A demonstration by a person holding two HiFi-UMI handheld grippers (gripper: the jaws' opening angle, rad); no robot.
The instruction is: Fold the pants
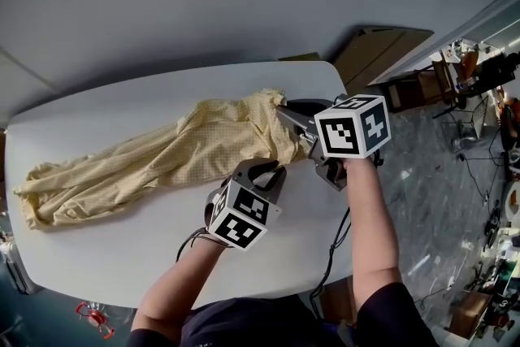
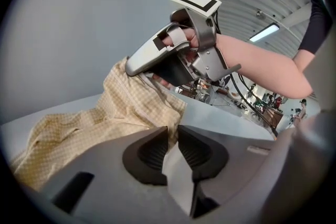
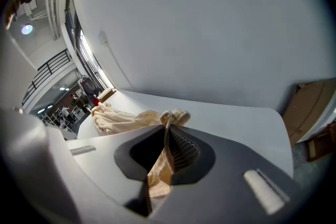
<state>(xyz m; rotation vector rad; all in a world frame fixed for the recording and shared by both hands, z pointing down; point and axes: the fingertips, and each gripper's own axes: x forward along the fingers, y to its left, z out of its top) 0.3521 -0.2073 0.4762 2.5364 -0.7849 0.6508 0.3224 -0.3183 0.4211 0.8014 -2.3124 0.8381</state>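
the pants lie stretched over the table, from its left end to its middle, with the waist end toward the table's right side. the right gripper has its jaws pressed together on the yellow cloth at this waist end, and the cloth there is held a little above the table. the left gripper is over the table's middle, at the near edge of the waist. its jaws stand only a little apart, and in the gap i see table surface, no cloth.

i judge the step is to take the waist by both corners and carry it to the leg ends. for a good fold, the left gripper should first bite the near corner fully. then both should go at the same height above the table, so the edge stays straight.

count: one pair of pants, two grippers, one table.
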